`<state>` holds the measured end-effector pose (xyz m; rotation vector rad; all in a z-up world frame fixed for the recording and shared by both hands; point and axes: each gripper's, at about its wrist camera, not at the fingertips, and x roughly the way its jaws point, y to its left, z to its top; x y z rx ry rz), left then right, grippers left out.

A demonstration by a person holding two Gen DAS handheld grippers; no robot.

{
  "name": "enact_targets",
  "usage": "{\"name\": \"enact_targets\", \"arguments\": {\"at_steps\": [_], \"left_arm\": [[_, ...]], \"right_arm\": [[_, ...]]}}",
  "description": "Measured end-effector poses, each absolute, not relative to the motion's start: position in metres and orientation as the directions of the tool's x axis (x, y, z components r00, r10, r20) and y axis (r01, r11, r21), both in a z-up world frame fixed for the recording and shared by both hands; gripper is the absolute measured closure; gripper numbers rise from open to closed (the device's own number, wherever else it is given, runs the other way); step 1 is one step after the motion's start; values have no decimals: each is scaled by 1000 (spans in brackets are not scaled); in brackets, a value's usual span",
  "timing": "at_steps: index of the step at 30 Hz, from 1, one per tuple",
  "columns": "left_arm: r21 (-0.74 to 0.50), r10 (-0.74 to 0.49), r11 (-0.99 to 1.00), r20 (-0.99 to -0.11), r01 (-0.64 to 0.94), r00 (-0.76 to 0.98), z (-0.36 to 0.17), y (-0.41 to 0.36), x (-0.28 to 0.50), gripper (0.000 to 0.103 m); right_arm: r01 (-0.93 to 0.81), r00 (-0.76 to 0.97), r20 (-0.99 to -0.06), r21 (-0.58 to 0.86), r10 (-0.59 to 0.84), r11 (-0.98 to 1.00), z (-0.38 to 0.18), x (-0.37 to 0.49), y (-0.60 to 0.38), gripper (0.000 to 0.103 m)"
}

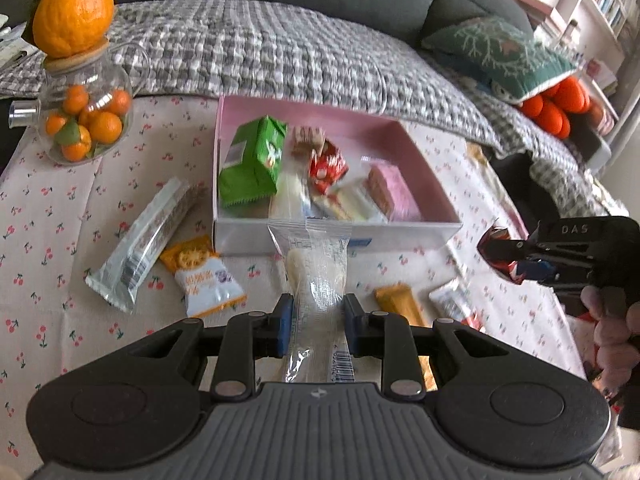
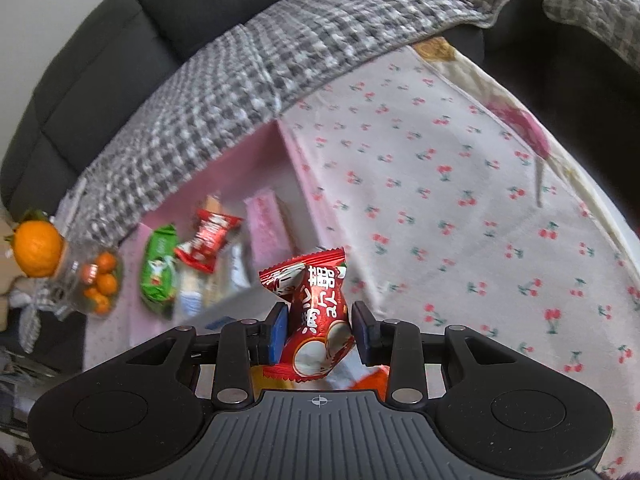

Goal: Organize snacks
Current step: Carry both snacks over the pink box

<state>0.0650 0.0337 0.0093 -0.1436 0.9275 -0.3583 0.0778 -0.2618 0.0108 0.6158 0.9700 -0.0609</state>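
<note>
My left gripper (image 1: pixel 315 314) is shut on a clear-wrapped white snack (image 1: pixel 316 276), held above the cherry-print tablecloth just in front of the pink box (image 1: pixel 424 160). The box holds a green packet (image 1: pixel 256 160), a red candy (image 1: pixel 326 168), a pink wafer (image 1: pixel 394 192) and other small snacks. My right gripper (image 2: pixel 320 322) is shut on a red candy packet (image 2: pixel 316 312), lifted off the cloth to the right of the pink box (image 2: pixel 256 148). In the left wrist view the right gripper (image 1: pixel 504 258) appears at the right with that red packet (image 1: pixel 496 236).
On the cloth lie a long silver packet (image 1: pixel 140 240), an orange-and-white packet (image 1: pixel 206 276), an orange bar (image 1: pixel 400 302) and another small packet (image 1: pixel 456 300). A glass jar of small oranges (image 1: pixel 86 116) with a big orange on top stands far left. A grey-blanketed sofa runs behind.
</note>
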Motion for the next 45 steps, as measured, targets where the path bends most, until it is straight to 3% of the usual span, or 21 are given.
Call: {"name": "enact_targets", "arguments": {"at_steps": [19,28,45], "left_arm": [[-365,-380,918,-702,154,602,28,28,109,80],[-336,-394,917,-690,213,607,29,7,155,80],[-412,-512,859,-679,305,525,-18,-24,233,79]], "right_arm": [[285,651,-664,662,367,693,20,134,-243,69],[259,679,-599,737,426,624,1,160,-256,69],[309,629,-682,660,373,685,-19,181,-255,68]]}}
